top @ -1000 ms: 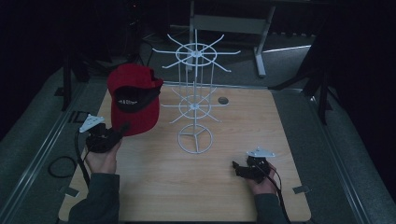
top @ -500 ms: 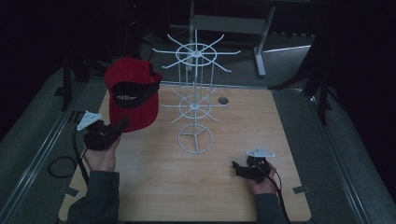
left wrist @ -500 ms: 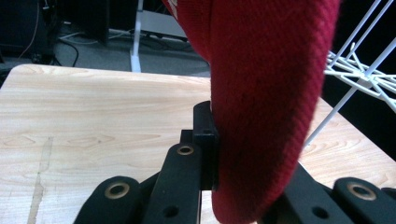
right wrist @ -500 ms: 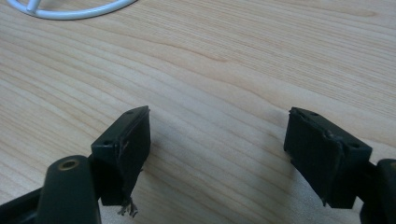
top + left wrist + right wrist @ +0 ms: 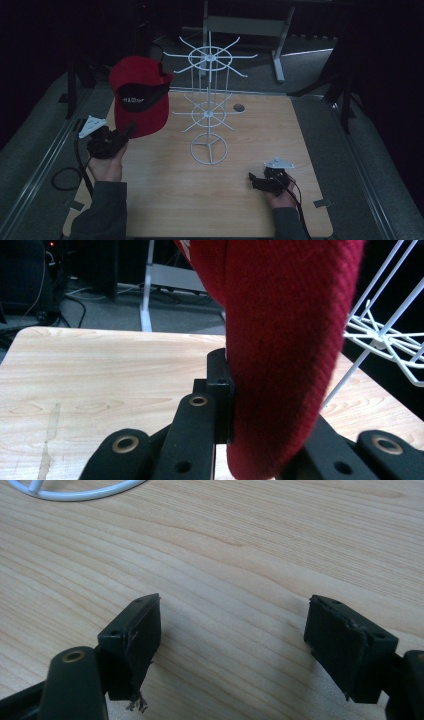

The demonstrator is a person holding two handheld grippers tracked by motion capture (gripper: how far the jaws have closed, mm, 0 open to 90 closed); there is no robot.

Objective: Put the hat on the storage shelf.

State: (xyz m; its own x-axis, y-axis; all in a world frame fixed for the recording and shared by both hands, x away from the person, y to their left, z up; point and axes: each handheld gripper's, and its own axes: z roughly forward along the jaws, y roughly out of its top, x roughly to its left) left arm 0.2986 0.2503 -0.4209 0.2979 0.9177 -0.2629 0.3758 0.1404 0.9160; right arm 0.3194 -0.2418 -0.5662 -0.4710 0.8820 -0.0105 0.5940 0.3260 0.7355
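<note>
One soft, light red fabric cap pinched by brim in left gripper jaws; right gripper jaws wide, empty.

The white wire rack stands in the middle of the table, with thin arms sticking out all around. The red cap hangs just left of those arms, so that gap is tight. The wood in front of the rack and on its right is open for a hand.
</note>
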